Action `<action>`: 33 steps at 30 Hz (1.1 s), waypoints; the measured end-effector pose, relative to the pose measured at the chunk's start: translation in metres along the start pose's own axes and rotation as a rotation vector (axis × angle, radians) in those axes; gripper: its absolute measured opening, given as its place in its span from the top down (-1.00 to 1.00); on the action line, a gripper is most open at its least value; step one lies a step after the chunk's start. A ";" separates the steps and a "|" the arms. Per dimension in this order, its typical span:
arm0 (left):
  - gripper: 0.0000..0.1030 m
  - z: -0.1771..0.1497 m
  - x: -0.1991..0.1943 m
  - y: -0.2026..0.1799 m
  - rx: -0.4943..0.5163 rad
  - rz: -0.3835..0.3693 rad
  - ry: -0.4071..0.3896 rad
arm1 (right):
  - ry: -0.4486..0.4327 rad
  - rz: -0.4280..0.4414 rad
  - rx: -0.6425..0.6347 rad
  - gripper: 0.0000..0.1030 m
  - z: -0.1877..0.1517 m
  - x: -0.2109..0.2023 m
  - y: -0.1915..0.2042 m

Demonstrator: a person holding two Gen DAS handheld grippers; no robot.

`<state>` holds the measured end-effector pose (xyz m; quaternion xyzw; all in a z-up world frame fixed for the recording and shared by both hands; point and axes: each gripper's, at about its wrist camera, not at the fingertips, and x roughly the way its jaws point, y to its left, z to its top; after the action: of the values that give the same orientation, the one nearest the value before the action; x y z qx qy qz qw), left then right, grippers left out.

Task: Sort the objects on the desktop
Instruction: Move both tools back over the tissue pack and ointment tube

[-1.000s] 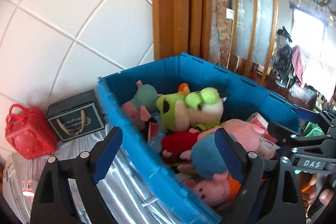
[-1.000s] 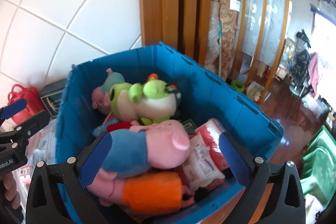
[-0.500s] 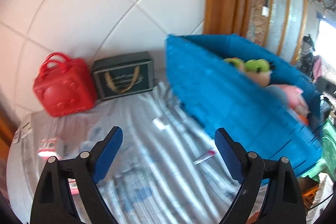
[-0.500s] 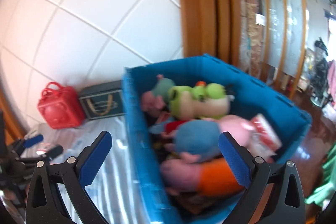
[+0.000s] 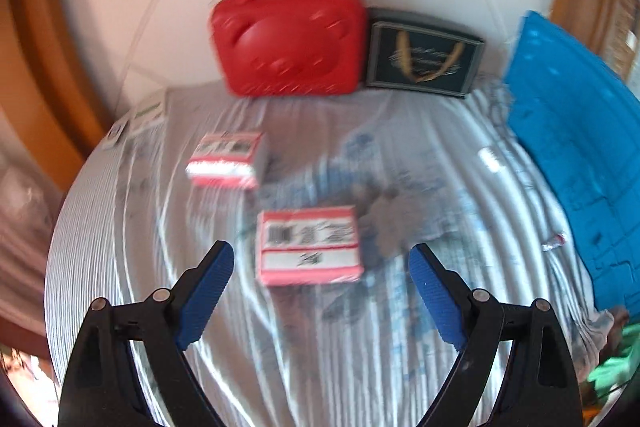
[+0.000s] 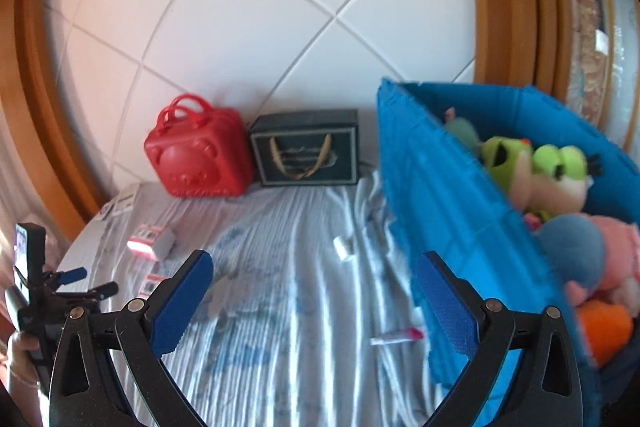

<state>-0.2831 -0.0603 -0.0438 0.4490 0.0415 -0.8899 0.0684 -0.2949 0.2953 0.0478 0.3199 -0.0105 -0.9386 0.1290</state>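
Observation:
My left gripper (image 5: 320,259) is open above a pink-and-white box (image 5: 309,245) lying on the striped cloth (image 5: 400,347), which shows between its jaws without touching the pads. A second pink box (image 5: 225,159) lies farther back left. My right gripper (image 6: 314,273) is open and empty over the cloth (image 6: 288,339). A blue bin (image 6: 440,211) on the right holds plush toys, among them a green frog (image 6: 536,171) and a pink pig (image 6: 612,251). The left gripper (image 6: 86,283) shows at the left edge of the right wrist view, near the pink box (image 6: 150,241).
A red bear-faced case (image 5: 288,39) and a dark box with a gold emblem (image 5: 424,55) stand against the white tiled wall. A small pink-tipped tube (image 6: 396,335) and a white cap (image 6: 343,247) lie on the cloth beside the bin. Wooden frames flank the wall.
Both grippers swung left away from the bin. The left one dropped toward the cloth and now looks down on the pink boxes. Both stayed open.

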 end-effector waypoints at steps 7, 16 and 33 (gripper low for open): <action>-0.75 -0.019 0.050 0.054 -0.108 0.049 0.099 | 0.161 0.004 0.019 -1.00 -0.035 0.085 -0.001; -0.75 -0.030 0.099 0.053 -0.144 0.015 0.184 | 0.330 -0.178 0.278 -0.99 -0.105 0.161 -0.044; -0.75 0.049 0.221 0.045 0.045 0.141 0.353 | 0.406 -0.374 0.422 0.37 -0.152 0.218 -0.089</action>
<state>-0.4447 -0.1301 -0.1937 0.6013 0.0011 -0.7911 0.1123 -0.3908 0.3366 -0.2127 0.5161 -0.1199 -0.8403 -0.1146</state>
